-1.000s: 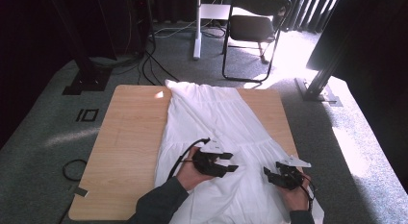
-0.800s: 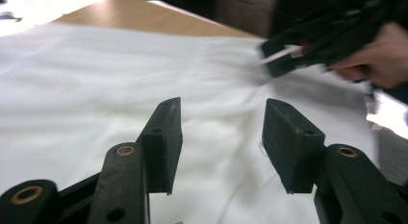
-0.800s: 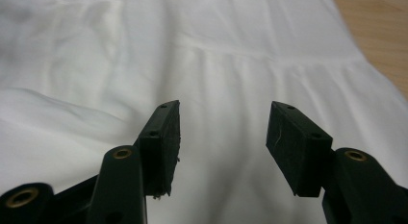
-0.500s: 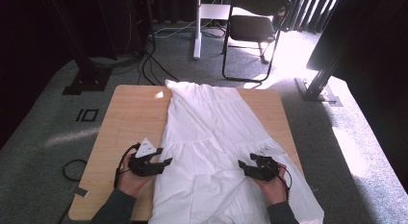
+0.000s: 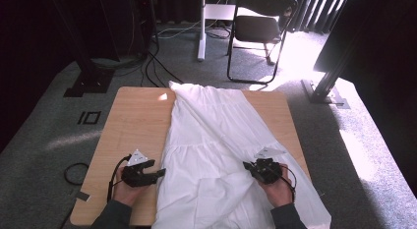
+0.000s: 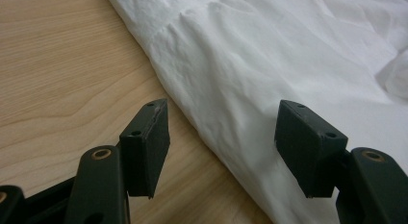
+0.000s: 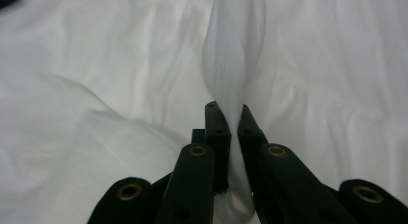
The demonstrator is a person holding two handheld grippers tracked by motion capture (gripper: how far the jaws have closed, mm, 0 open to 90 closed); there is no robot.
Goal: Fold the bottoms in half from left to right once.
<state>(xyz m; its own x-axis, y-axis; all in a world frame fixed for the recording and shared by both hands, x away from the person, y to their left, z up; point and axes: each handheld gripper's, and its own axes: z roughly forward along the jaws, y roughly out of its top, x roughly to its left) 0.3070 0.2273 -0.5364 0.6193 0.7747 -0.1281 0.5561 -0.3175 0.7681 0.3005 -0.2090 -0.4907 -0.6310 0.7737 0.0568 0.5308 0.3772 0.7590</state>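
A white garment lies spread lengthwise on the wooden table. My left gripper rests low at the garment's left hem near the front edge. It is open, and its jaws have just been opening. In the left gripper view the hem runs between the jaws of the left gripper, with no pad touching it and bare wood to its left. My right gripper sits on the garment's right side. The right gripper is shut on a raised fold of the white cloth.
Behind the table a black folding chair and a white pole stand on grey carpet. Cables trail at the back left, and a black stand base sits nearby. Bare wood lies left of the garment.
My left gripper has moved from the middle of the garment out to its left hem and opened wider. My right gripper has shifted a little inward and shut on a fold of cloth.
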